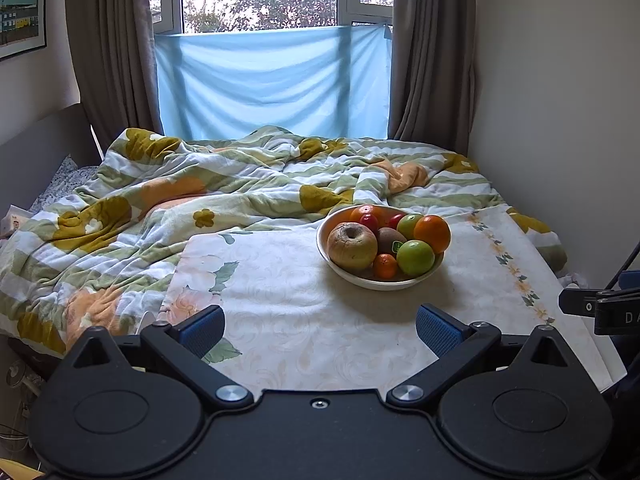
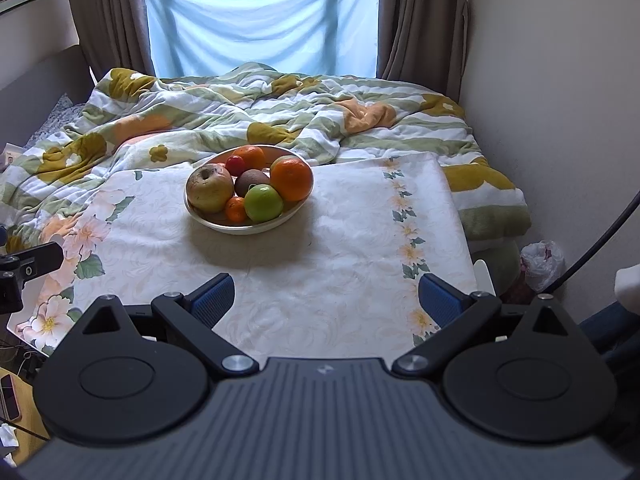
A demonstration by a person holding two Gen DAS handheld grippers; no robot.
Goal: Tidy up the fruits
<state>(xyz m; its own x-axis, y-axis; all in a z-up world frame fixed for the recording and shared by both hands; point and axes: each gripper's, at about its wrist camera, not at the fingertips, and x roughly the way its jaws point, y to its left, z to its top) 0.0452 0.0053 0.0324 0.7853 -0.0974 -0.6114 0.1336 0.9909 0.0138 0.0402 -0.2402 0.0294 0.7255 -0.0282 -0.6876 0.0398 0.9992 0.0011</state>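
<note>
I had the left gripper (image 1: 320, 330) and right gripper (image 2: 326, 300) both spread wide, holding nothing, near the table's (image 2: 340, 280) front edge. The bowl (image 1: 378, 282) sat toward its far edge, piled with a wrinkled apple (image 1: 352, 245), kiwi (image 1: 390, 239), oranges and green apples. Only the right view showed a plastic bag (image 2: 544, 260) on the floor.

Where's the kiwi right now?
The kiwi sits mid-bowl, wedged between the wrinkled apple on its left and the big orange on its right, just behind a green apple in the right wrist view.
</note>
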